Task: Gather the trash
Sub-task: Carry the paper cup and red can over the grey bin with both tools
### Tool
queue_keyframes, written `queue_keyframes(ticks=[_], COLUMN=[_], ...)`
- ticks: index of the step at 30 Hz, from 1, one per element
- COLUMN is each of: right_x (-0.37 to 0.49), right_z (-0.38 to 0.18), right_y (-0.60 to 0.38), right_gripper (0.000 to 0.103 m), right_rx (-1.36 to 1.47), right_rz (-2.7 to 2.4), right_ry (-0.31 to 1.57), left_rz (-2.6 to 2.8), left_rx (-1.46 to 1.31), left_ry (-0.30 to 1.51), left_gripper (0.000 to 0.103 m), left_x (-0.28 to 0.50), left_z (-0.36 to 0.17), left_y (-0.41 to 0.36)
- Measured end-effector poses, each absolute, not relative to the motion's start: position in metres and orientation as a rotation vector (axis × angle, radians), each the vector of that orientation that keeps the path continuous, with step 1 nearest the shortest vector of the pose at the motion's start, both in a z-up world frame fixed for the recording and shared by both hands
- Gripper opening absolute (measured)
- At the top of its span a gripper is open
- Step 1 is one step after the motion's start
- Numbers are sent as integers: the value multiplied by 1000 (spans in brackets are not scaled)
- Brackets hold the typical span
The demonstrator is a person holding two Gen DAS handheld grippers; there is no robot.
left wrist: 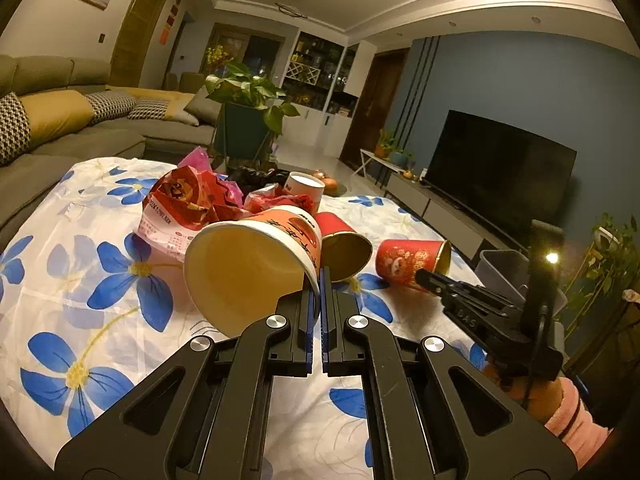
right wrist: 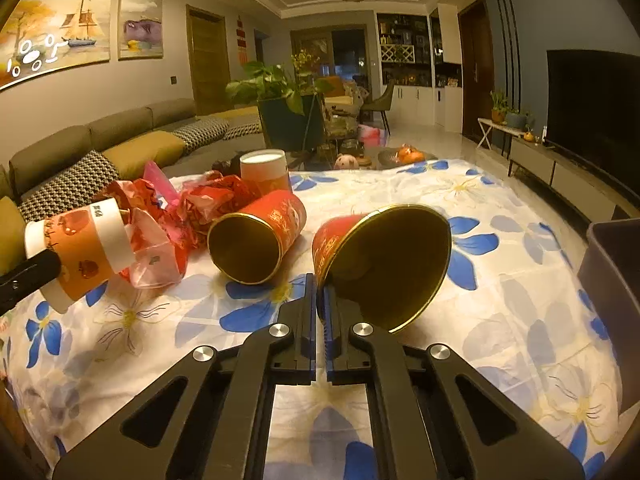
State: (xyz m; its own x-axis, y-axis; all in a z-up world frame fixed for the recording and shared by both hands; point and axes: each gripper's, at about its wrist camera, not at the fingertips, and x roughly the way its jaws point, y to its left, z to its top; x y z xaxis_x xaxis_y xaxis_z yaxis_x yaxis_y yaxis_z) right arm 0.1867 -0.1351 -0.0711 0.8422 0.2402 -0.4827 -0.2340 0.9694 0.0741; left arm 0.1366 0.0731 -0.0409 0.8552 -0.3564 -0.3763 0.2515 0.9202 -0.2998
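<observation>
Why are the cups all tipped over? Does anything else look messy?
Yes. One red cup lies on its side on the flowered tablecloth, beside crumpled red wrappers. Only the white-rimmed cup stands upright. Each gripper pinches a cup's rim, tilting it.

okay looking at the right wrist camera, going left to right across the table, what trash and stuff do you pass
Orange-and-white paper cup held by the left gripper → crumpled red wrappers → red cup lying on its side, gold inside → red cup pinched at its rim by the right gripper → grey bin at the table's right edge.
</observation>
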Motion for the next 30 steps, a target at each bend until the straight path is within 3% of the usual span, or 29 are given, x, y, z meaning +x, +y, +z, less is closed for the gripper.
queue_keyframes(ticks=[15, 30], right_x=[118, 84], right_z=[-28, -8], right_y=[-181, -274], right_gripper=[4, 4], right_rx=[17, 17], right_rz=[191, -27], right_ry=[365, 269], left_rz=[-360, -544], left_rx=[-194, -113], left_ry=[419, 429], left_gripper=[2, 2], left_x=[126, 144], left_z=[-25, -7], left_y=[30, -85])
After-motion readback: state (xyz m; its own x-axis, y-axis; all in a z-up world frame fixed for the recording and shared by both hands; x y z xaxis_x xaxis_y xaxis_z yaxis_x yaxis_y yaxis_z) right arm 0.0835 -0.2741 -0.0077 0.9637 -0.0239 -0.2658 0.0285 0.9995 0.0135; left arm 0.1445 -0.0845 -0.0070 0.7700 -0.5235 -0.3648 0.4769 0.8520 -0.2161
